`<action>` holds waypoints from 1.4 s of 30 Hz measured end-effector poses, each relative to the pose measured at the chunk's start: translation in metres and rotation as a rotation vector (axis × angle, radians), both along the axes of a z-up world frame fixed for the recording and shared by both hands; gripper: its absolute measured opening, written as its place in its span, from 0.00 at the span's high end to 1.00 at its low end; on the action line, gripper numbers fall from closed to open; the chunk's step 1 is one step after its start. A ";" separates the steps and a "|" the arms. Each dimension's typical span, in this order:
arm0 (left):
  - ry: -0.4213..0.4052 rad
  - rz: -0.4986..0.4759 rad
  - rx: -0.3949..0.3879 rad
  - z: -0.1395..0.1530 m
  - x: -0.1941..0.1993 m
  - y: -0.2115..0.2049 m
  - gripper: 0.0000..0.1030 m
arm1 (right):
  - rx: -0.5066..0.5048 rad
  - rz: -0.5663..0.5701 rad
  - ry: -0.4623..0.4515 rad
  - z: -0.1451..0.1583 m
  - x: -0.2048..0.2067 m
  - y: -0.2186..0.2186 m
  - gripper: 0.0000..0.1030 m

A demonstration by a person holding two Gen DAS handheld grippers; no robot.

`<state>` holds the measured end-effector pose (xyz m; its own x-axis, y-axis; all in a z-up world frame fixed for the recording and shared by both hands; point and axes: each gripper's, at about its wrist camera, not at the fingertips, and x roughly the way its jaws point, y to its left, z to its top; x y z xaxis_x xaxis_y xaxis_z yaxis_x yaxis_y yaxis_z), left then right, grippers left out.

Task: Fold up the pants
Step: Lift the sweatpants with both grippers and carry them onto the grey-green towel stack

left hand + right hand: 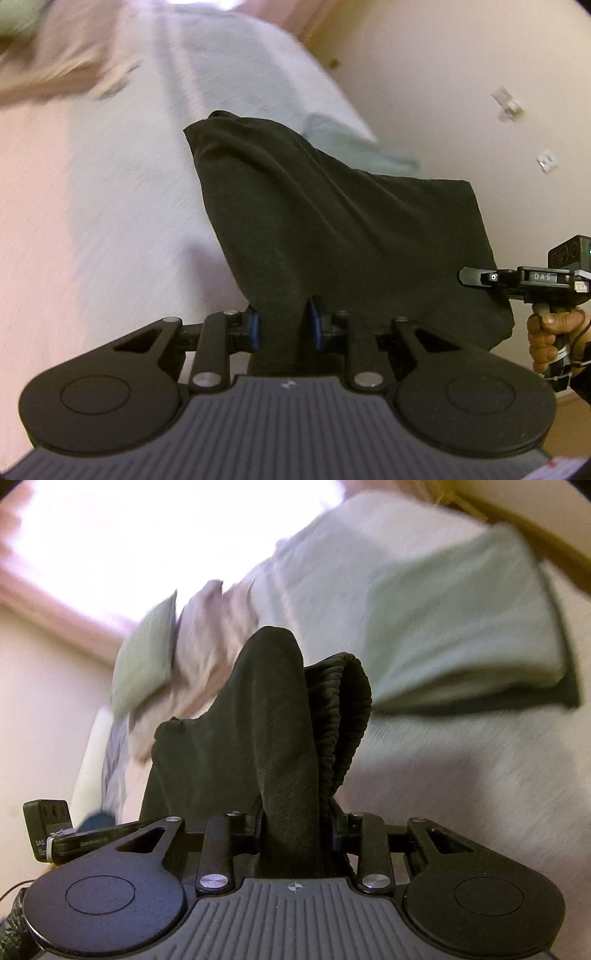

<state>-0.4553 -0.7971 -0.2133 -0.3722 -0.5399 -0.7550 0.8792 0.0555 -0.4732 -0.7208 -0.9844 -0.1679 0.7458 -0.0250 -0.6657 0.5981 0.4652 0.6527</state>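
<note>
Spread across both views, a bed under a pale cover, blurred, with a wall beyond it in the left wrist view. On the bed in the right wrist view, a pale green folded blanket to the right and a green pillow to the left.

Hanging in front of the bed, dark pants, lifted clear of the cover and draped in loose folds. Seen from the right wrist, an elastic gathered waistband curling over at the top of the cloth.

At the bottom of the left wrist view, the left gripper, clenched on a bunch of the pants, blue pads pressed against the cloth on both sides. At the bottom of the right wrist view, the right gripper, likewise clenched on a thick fold of the pants just under the waistband.

At the right edge of the left wrist view, a hand wrapped around the right gripper's handle. On the wall, two small pale fittings, too blurred to identify.
</note>
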 end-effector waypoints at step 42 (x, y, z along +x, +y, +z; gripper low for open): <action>-0.035 -0.167 0.107 -0.120 -0.118 -0.365 0.66 | 0.089 -0.309 0.054 -0.099 -0.054 -0.266 0.61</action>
<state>-0.5738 -1.1626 -0.3337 -0.4224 -0.3886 -0.8189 0.8962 -0.0441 -0.4414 -0.7747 -1.2500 -0.2672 0.6756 -0.1847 -0.7137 0.7369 0.1988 0.6461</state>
